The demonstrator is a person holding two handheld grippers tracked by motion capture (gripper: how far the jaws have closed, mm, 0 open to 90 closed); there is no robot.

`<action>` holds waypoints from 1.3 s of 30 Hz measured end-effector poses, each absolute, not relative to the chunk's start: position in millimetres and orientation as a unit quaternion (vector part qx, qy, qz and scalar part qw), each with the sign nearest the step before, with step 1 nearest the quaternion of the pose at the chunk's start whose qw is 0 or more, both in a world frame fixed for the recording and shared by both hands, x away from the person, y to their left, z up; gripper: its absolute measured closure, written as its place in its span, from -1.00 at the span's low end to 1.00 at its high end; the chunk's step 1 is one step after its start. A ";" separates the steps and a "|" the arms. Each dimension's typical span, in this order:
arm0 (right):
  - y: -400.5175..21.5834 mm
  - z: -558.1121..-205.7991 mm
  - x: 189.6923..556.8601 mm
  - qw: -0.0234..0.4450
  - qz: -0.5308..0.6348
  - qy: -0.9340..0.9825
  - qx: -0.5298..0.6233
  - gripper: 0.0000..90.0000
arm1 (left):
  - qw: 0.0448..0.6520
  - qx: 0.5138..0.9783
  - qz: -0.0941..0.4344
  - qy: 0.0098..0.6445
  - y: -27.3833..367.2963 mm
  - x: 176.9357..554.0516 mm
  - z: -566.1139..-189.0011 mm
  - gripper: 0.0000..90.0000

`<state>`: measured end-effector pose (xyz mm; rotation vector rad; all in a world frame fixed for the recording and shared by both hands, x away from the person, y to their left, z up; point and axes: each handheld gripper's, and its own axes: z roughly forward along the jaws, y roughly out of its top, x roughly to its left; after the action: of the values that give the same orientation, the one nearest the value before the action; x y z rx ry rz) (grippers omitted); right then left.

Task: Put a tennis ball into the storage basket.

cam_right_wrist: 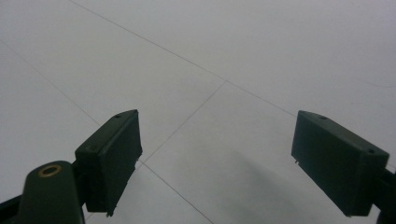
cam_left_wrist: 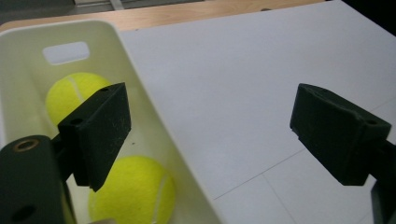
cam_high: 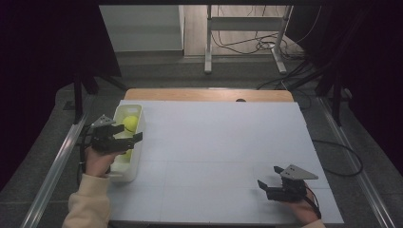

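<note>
The right tool (cam_high: 267, 186) rests released on the white gridded counter (cam_high: 214, 142); the left tool (cam_high: 124, 134), released, hovers above the cream plastic bin (cam_high: 138, 142) of yellow tennis balls (cam_high: 130, 123). Cables litter the grey floor (cam_high: 247, 71) beyond.

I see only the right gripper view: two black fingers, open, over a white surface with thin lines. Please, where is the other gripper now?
Observer: The left gripper hangs over a white bin at the left edge of the table.
Operator: Is something inside this bin?
Observer: Yes, a nearer tennis ball and a farther tennis ball, both yellow.
Operator: Does the left gripper hold one of them?
Observer: No. Its fingers stand wide apart and press on neither ball.
</note>
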<state>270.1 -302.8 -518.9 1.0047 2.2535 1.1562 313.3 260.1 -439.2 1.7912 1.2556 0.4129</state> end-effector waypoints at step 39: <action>-293.4 -509.7 259.4 0.211 0.438 0.805 0.339 -0.64 | 0.523 0.761 0.130 0.362 170.9 265.3 -454.1 -0.70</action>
<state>259.4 -293.4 -509.7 0.9432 2.2380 1.2185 265.3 170.9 -454.1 1.8215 0.8676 0.3109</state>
